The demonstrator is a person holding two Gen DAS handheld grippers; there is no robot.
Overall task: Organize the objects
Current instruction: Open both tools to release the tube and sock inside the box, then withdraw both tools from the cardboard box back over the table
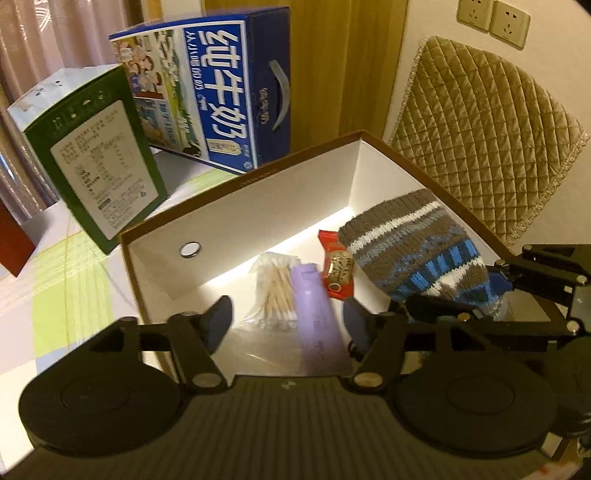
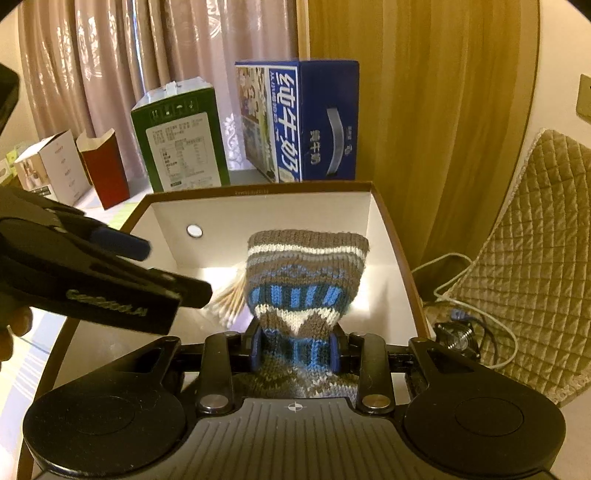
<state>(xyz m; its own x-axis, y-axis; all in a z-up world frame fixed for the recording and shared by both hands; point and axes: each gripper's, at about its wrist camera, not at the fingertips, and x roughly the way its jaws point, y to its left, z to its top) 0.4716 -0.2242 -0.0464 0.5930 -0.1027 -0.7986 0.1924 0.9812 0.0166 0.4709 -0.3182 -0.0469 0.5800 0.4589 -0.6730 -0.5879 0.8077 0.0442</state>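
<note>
Curtains hang behind a table [image 1: 74, 280] bearing a green carton [image 1: 96, 166] and blue carton [image 1: 221, 92]. In the box [image 1: 229, 206], swabs [image 1: 275, 291] and tube [image 1: 317, 317] lie between the left tool's [image 1: 288, 321] open jaws; the right tool [image 2: 295, 350] grips the knit sock [image 2: 306, 273].

Pinkish curtains [image 2: 110, 66] hang at ten o'clock, a golden drape [image 2: 417, 110] at one. A quilted tan chair back [image 1: 491, 136] stands at three against a cream wall [image 1: 436, 44], with two sockets [image 1: 493, 20] above it. Light is warm and dim.
</note>
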